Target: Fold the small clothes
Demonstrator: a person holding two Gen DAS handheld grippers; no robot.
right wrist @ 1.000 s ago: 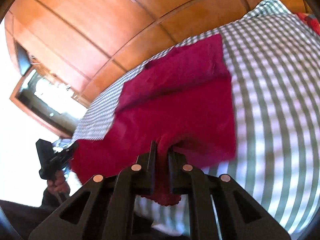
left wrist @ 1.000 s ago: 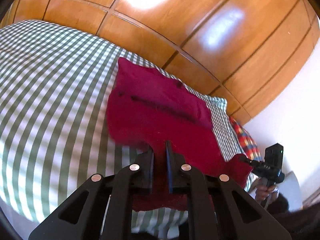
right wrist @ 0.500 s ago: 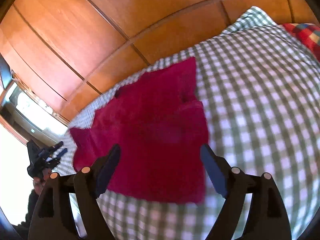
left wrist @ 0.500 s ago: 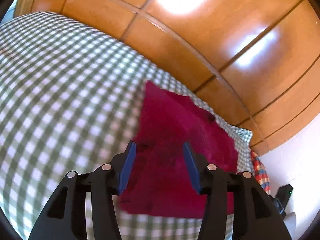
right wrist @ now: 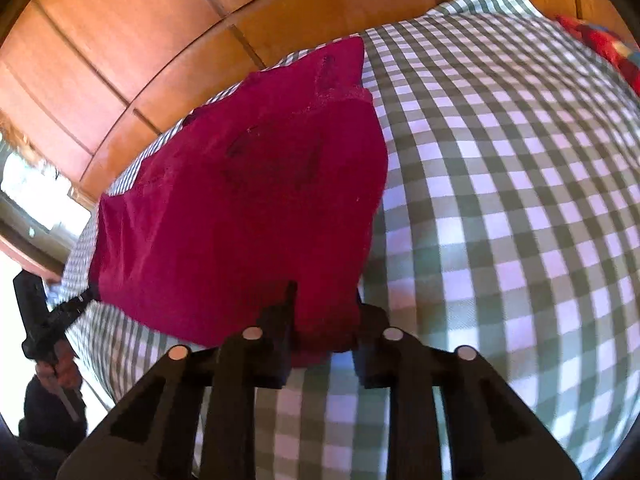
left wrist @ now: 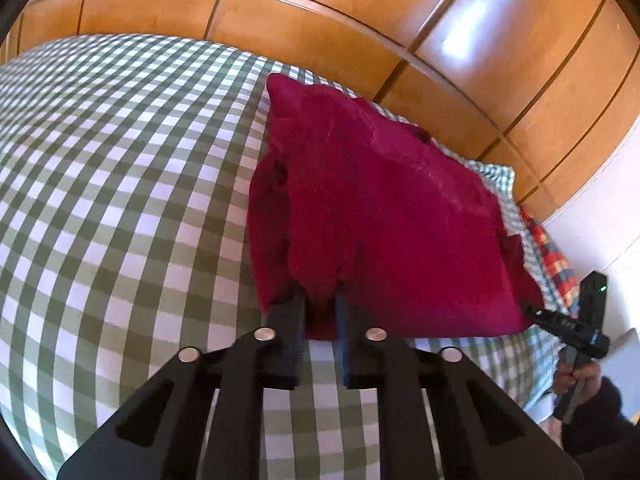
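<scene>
A dark red small garment [left wrist: 380, 216] lies folded over on the green-and-white checked bed cover [left wrist: 120, 184]. My left gripper [left wrist: 322, 300] is shut on the garment's near left corner, with red cloth bunched between the narrow jaws. In the right wrist view the same garment [right wrist: 248, 200] lies on the checked cover [right wrist: 500, 200]. My right gripper [right wrist: 324, 312] is at its near right corner, cloth draped over the fingertips; the jaws stand a little apart with cloth between them. The other hand-held gripper [left wrist: 580, 328] shows at the right edge.
A wooden panelled headboard [left wrist: 360, 32] runs behind the bed. A red, blue and yellow checked cloth [left wrist: 552, 256] lies at the bed's right end and shows in the right wrist view [right wrist: 600, 44]. A window [right wrist: 24, 184] is at the left.
Both grippers let go and opened half a second ago. Now both have come down at the near edge of the folded garment and closed on its two near corners.
</scene>
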